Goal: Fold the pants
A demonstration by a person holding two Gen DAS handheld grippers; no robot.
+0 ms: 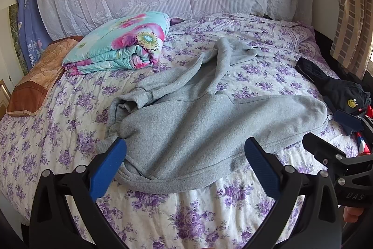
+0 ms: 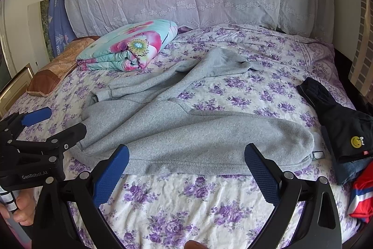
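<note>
- Grey pants (image 1: 198, 113) lie rumpled on bed (image 1: 209, 214), unfolded.
- L claw (image 1: 185, 163) wide, empty, just above near hem.
- R claw (image 2: 186, 167) wide too, empty.

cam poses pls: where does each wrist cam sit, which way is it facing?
Left wrist: sits behind the open left gripper, faces across the bed at the grey pants; right gripper at its right edge.
Right wrist: sits behind the open right gripper, same heading; left gripper and a hand at its left.
Shared: pants, folded floral quilt, dark garment.
</note>
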